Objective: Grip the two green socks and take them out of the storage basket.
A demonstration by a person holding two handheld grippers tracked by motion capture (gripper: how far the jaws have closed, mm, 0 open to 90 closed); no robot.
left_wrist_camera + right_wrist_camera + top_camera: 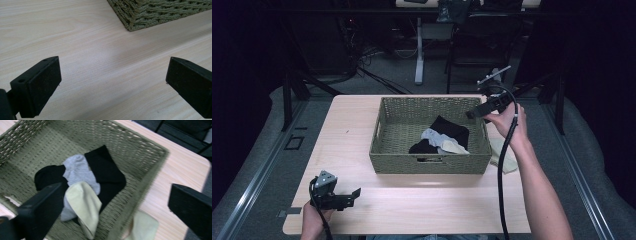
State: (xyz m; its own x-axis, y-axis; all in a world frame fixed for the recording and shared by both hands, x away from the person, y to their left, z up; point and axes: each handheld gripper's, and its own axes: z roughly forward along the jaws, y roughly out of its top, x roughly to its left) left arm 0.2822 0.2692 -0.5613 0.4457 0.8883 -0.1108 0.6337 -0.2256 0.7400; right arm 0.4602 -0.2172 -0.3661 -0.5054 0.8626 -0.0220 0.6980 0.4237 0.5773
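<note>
Pale table — basket [430,164] socks [82,202] lie below the right gripper [475,113], jaws spread, empty

pale wood table [412,205] bears woven basket [430,164] and cream sock [508,161].

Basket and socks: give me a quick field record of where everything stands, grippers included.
basket: woven, green, on the table
in basket: black socks, grey sock, pale yellow sock, overlapping
outside basket: pale yellow sock on the table by its right wall
right gripper: open, empty, above the basket's right rim
left gripper: open, empty, low over the table's front left
</note>
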